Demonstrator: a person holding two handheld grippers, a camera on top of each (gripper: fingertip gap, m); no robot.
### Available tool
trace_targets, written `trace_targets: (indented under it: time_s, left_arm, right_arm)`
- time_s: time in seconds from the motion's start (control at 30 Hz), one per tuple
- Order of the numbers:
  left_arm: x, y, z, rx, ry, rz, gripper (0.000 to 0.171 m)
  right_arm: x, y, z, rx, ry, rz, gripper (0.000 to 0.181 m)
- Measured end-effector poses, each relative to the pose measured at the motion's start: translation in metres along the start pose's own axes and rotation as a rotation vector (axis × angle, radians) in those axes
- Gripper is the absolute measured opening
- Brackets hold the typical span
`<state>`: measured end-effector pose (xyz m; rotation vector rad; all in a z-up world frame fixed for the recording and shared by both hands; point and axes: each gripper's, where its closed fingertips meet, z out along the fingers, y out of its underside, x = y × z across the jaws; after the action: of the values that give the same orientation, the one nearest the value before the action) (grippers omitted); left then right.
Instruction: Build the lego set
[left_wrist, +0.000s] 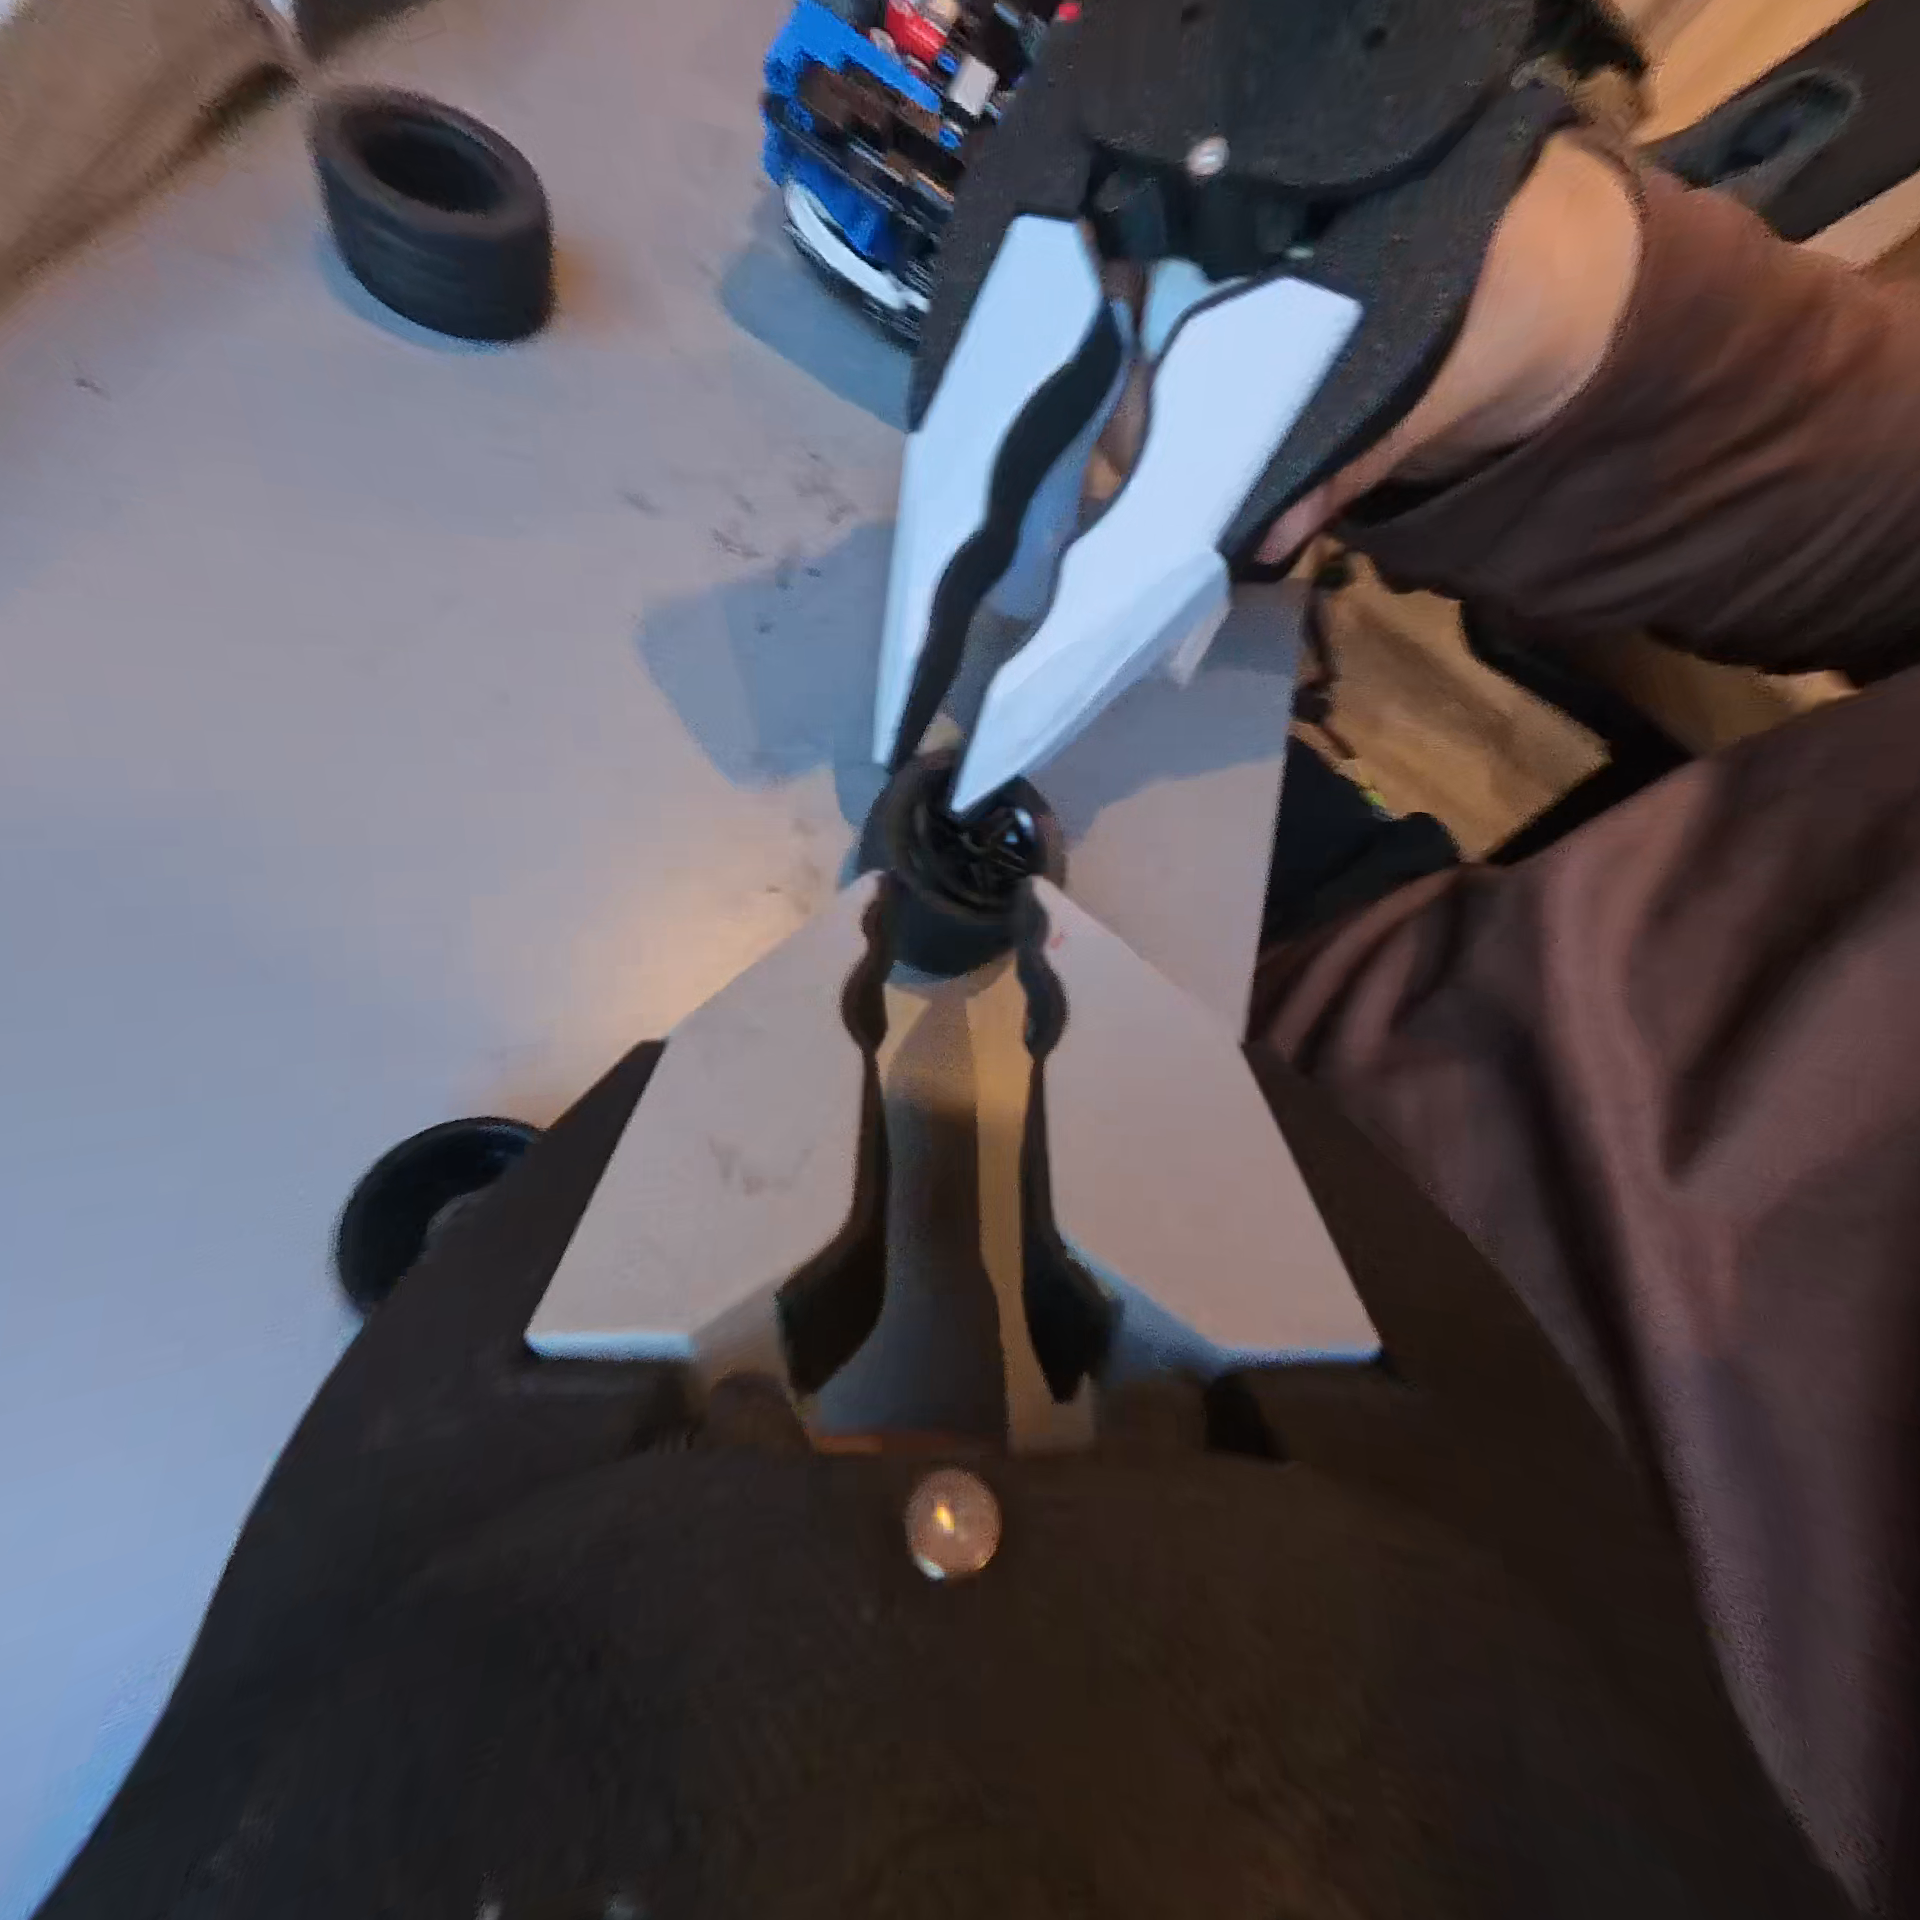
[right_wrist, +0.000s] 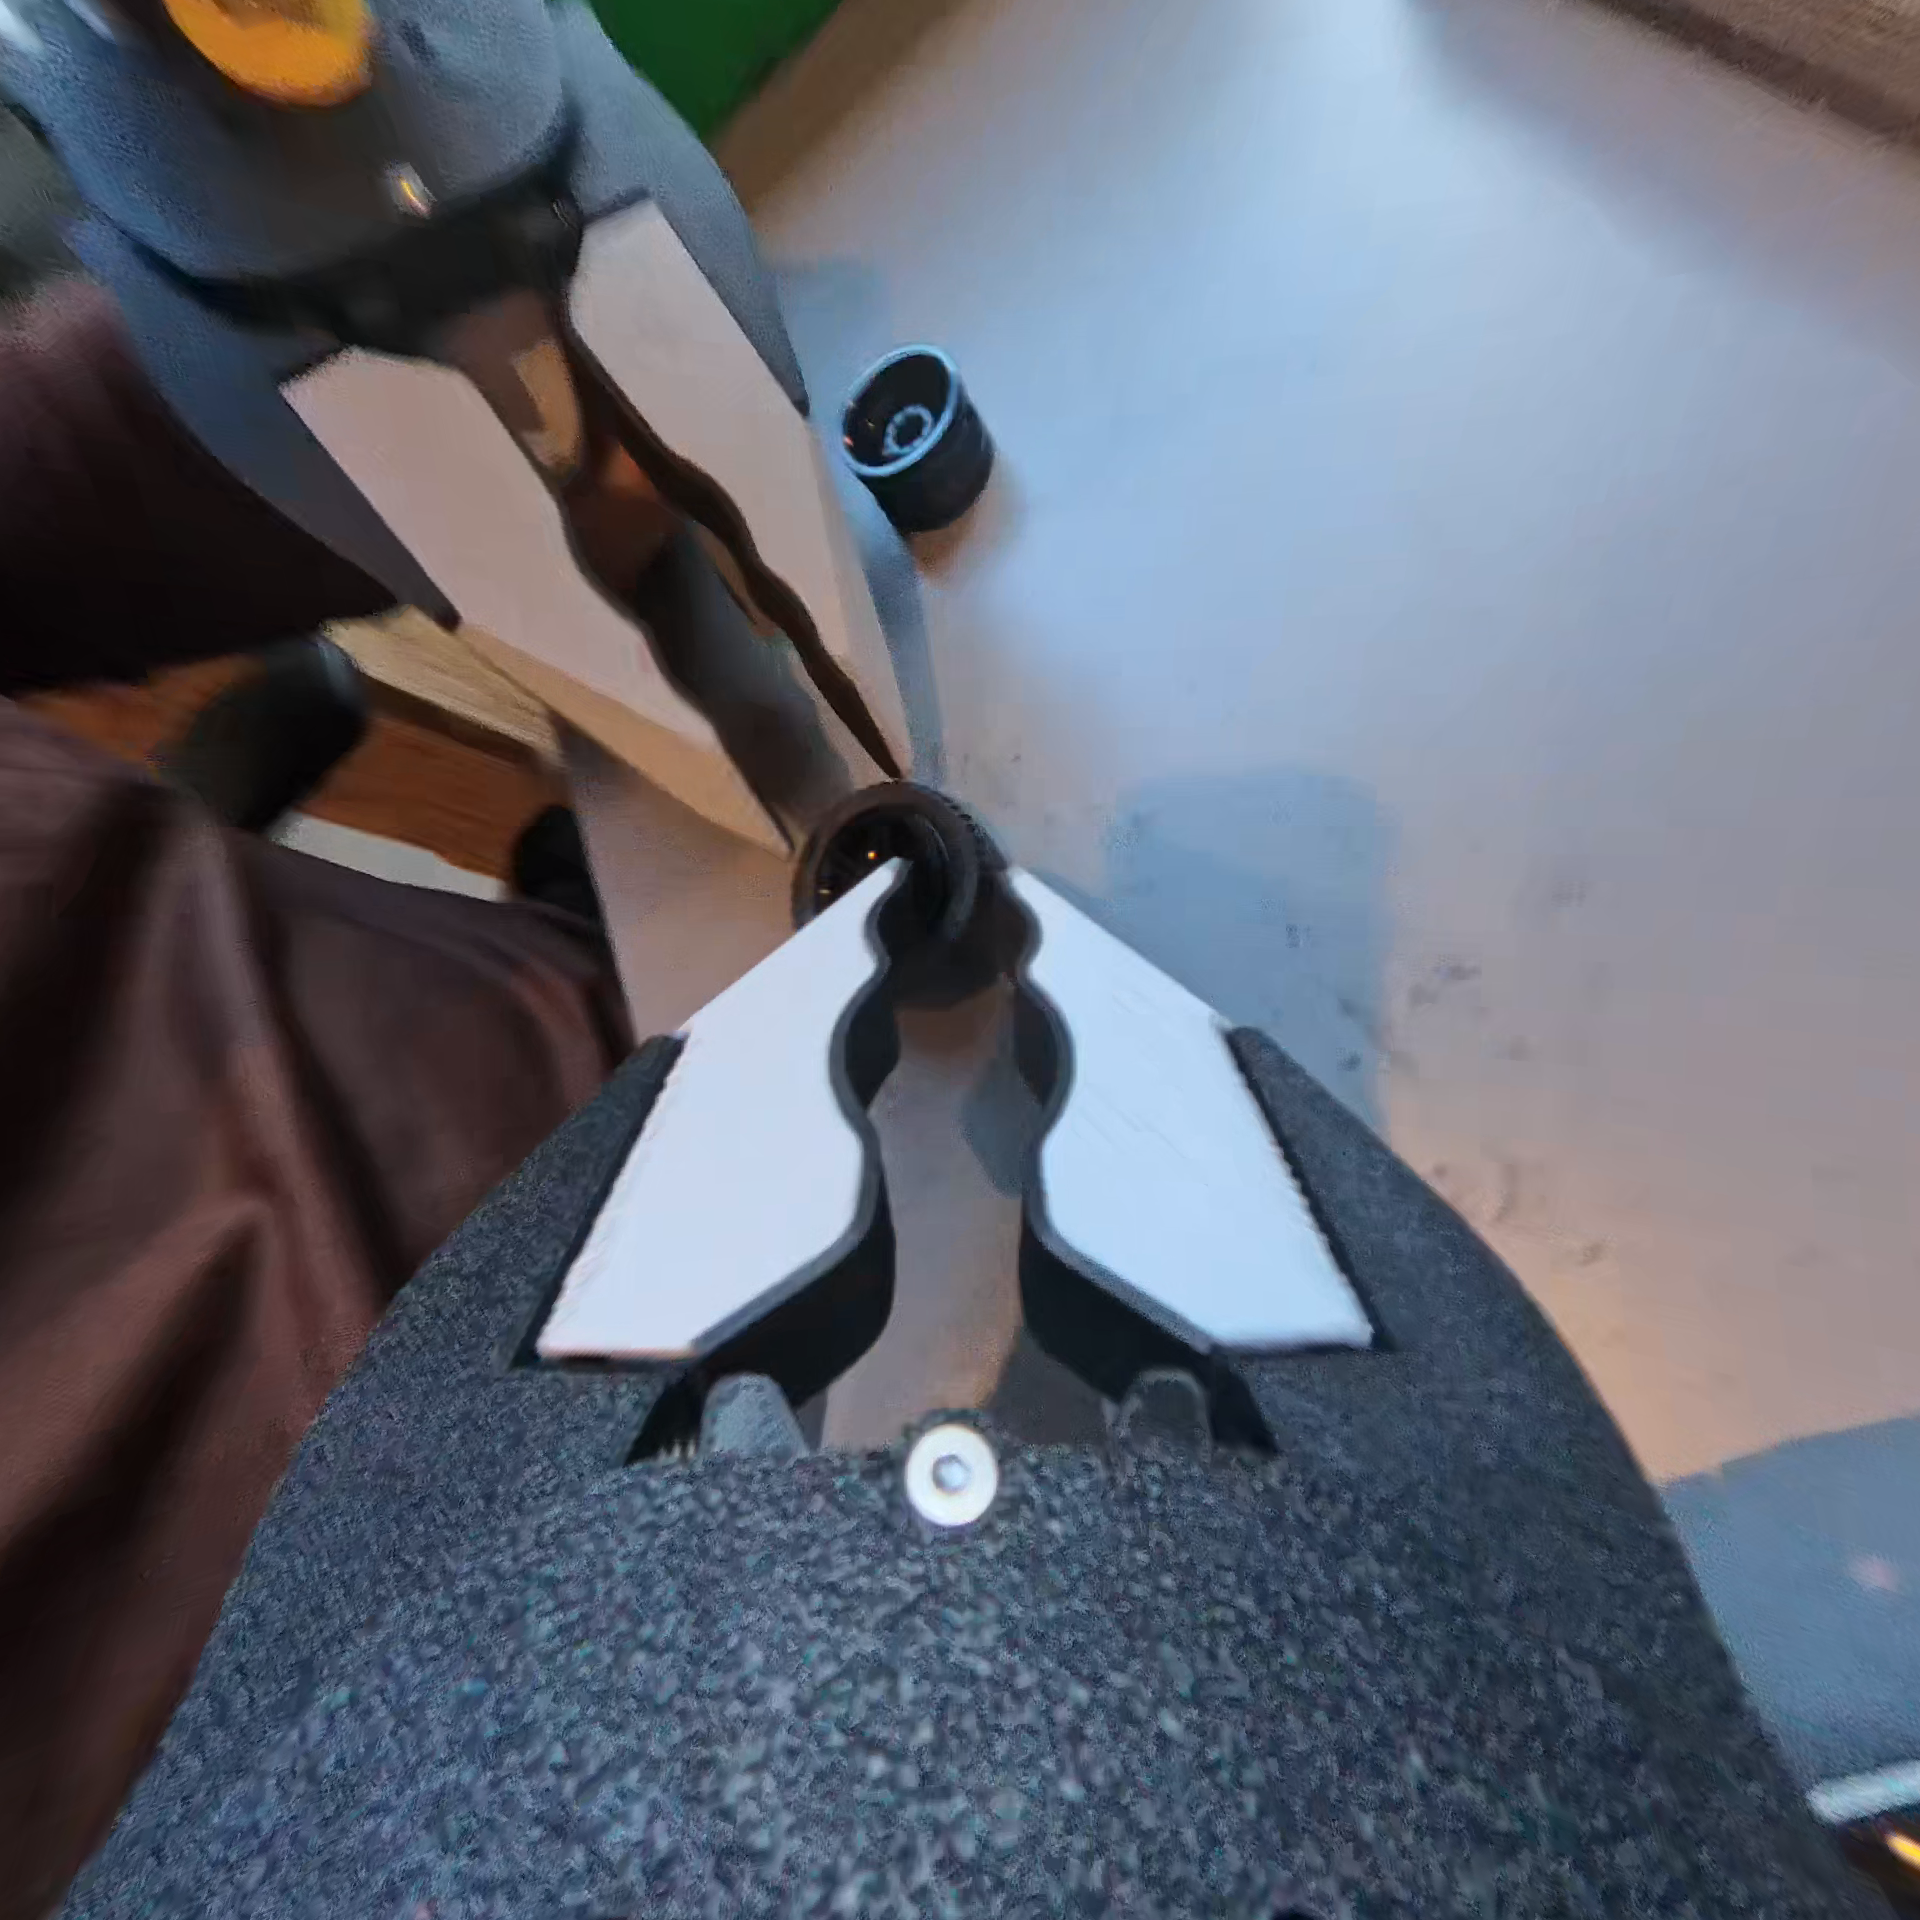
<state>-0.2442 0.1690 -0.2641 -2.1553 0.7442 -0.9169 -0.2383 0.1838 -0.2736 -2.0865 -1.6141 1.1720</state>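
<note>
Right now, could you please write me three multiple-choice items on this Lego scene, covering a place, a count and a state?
1. Where does the blue Lego model stand?
A. At the far side of the table
B. Between the left gripper's fingers
C. On the person's lap

2. In the left wrist view, how many loose black wheel parts lie on the table besides the held one?
A. None
B. Two
C. Five

3. What is the state of the held black wheel?
A. Lying free on the table
B. Mounted on the blue model
C. Pinched by both grippers, tip to tip

Answers:
1 A: the blue Lego model sits far back on the grey table, beyond the right gripper.
2 B: an empty tyre and a second wheel lie apart.
3 C: the left gripper and the right gripper both close on the black wheel.
</note>
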Motion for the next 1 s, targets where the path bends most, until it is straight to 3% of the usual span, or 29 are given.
trace_targets:
  time_s: [0.1, 0.17, 0.3, 0.4, 0.47, 1.0]
  left_arm:
    - [0.0, -0.004, -0.005, 0.03, -0.114, 0.165, 0.004]
    - [0.002, -0.005, -0.002, 0.031, -0.164, 0.251, 0.005]
    - [0.0, 0.0, 0.003, -0.008, -0.198, 0.28, 0.011]
    - [0.003, -0.006, 0.0, 0.037, -0.187, 0.292, 0.006]
    - [0.001, -0.008, 0.002, 0.037, -0.189, 0.291, 0.005]
    - [0.006, 0.0, 0.016, -0.073, -0.174, 0.357, 0.0]
  right_arm:
    - [0.001, -0.003, -0.001, -0.064, 0.136, -0.201, 0.007]
    - [-0.001, -0.004, -0.002, -0.057, 0.154, -0.259, 0.008]
    - [-0.01, -0.016, -0.015, 0.014, 0.178, -0.377, 0.0]
    - [-0.009, -0.014, -0.012, -0.058, 0.225, -0.449, 0.0]
    - [0.0, -0.006, -0.006, -0.124, 0.254, -0.459, 0.0]
    - [-0.005, 0.005, -0.005, -0.242, 0.2, -0.455, 0.0]
